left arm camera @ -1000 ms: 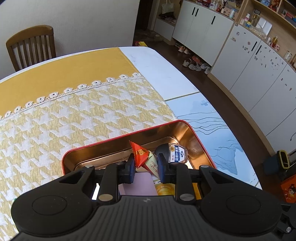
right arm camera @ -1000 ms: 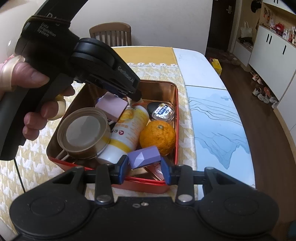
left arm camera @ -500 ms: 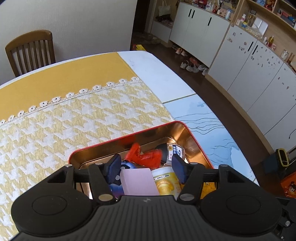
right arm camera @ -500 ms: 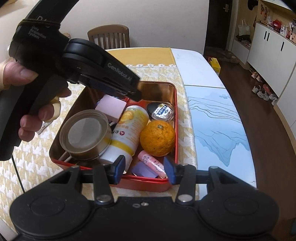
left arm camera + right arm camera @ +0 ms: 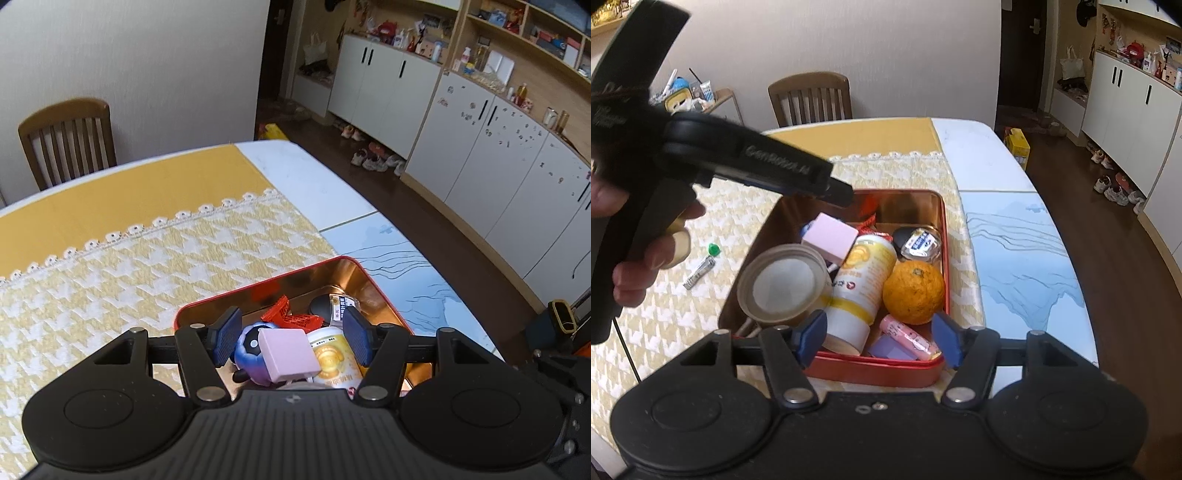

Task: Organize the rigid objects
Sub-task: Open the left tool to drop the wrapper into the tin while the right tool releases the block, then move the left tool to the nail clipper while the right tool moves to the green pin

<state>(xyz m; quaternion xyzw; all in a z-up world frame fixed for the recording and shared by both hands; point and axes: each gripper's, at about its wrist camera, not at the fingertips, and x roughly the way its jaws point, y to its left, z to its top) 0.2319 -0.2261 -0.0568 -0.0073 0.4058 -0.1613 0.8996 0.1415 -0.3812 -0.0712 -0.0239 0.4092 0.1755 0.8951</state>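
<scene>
Grippers both hang over the red tin (image 5: 879, 369) on the counter (image 5: 110, 288). Right gripper (image 5: 881, 341) has just been opening, nothing between; purple block (image 5: 888, 349) lies below. Left gripper (image 5: 291, 338) is wide, above the pink block (image 5: 286, 354).

One tin (image 5: 875, 365) – one orange (image 5: 913, 292), two bottles (image 5: 862, 280).

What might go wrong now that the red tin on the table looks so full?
The pink rectangular block lies tilted on top of the yellow-and-white bottle, so a knock might slide it off. The red metal tin is crowded, so the round orange fruit could get bumped when more goes in. The silver nail clipper and small green piece lying on the cloth may be forgotten.
</scene>
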